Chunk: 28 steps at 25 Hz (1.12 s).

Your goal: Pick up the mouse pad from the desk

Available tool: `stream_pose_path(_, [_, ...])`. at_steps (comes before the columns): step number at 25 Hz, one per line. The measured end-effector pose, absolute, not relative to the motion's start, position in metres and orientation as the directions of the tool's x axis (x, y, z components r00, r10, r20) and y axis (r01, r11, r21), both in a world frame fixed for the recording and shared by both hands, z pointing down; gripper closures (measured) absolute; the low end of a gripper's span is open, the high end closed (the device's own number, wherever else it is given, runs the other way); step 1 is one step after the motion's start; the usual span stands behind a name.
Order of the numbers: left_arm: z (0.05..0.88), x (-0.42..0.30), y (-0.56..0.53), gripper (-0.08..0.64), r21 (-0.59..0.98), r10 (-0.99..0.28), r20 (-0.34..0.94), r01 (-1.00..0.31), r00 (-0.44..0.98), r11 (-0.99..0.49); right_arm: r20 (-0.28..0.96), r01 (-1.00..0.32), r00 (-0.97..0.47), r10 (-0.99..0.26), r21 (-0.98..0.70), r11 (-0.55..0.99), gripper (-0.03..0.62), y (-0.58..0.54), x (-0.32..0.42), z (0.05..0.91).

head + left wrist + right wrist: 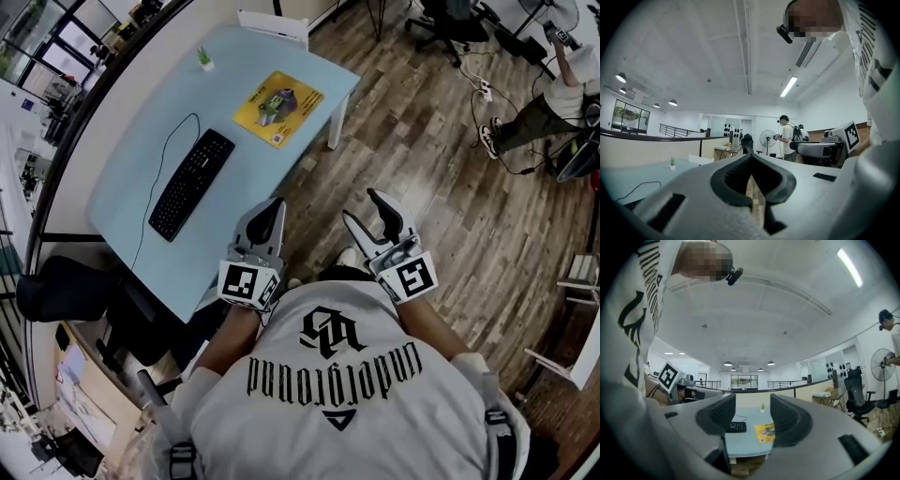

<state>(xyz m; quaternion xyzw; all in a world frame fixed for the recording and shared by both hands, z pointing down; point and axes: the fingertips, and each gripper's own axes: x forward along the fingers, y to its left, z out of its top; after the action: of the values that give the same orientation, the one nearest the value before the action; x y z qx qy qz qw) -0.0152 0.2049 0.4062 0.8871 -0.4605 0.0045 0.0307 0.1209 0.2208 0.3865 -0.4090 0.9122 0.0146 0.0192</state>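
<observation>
The yellow mouse pad [277, 108] lies flat near the far end of the light blue desk [141, 178], right of a black keyboard [191, 183]. Both grippers are held close to my chest, off the desk's near right edge and well short of the pad. My left gripper [275, 208] has its jaws together with nothing between them; in the left gripper view [749, 157] its tips meet. My right gripper [362, 206] stands open and empty. The right gripper view shows the mouse pad [765, 432] and the keyboard [736, 427] through the gap of the right gripper [752, 411].
A small potted plant [205, 61] stands at the desk's far corner, and the keyboard's cable [169, 141] runs across the top. A black office chair [66, 286] sits left of the desk and a white chair [274, 23] beyond it. A person [553, 94] is at the upper right on the wood floor.
</observation>
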Motion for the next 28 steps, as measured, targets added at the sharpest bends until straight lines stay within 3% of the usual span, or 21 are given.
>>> stream_pose_path(13, [0.407,0.083,0.145,0.552,0.041,-0.806,0.043,-0.807,0.590,-0.589,0.007,-0.709,-0.705,-0.709,-0.047,0.704,0.339,0.163,0.202,0.398])
stream_pose_path(17, [0.410,0.085,0.133,0.552,0.034,-0.819,0.049,-0.820,0.572,-0.571,-0.035,-0.711,-0.701,-0.712,-0.043,0.702,0.322,0.151,0.212,0.399])
stream_pose_path(28, [0.406,0.070,0.083,0.552,-0.024,-0.824,0.026,-0.823,0.567,-0.567,-0.006,-0.715,-0.697,-0.717,-0.067,0.696,0.299,0.099,0.199,0.408])
